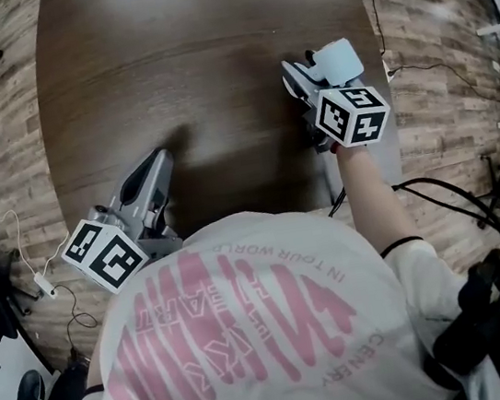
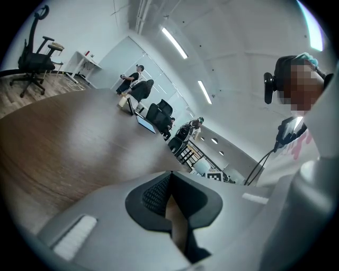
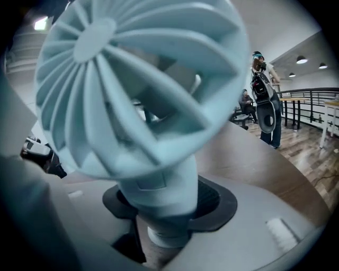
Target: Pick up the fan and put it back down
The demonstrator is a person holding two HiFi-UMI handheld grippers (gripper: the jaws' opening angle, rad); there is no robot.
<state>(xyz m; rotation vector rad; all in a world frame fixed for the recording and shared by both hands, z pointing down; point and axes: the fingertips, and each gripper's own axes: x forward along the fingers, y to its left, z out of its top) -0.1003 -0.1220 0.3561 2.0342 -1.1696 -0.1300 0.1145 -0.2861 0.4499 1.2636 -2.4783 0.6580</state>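
The fan (image 3: 137,84) is pale blue with a round slatted head on a thick handle (image 3: 164,193). My right gripper (image 3: 167,204) is shut on that handle, a black pad against each side, and the fan's white base shows just below. In the head view the fan (image 1: 339,60) stands upright at the right side of the round brown table (image 1: 208,42), in front of the right gripper (image 1: 305,79). My left gripper (image 1: 160,161) hovers over the table's near left part, apart from the fan. Its jaws (image 2: 169,180) are shut with nothing between them.
Wood-look floor surrounds the table, with cables at the left (image 1: 15,248) and right (image 1: 434,185). A black office chair (image 2: 33,50) stands beyond the table's far side. Seated people and a laptop (image 2: 144,123) are farther off. A railing (image 3: 312,106) runs at the right.
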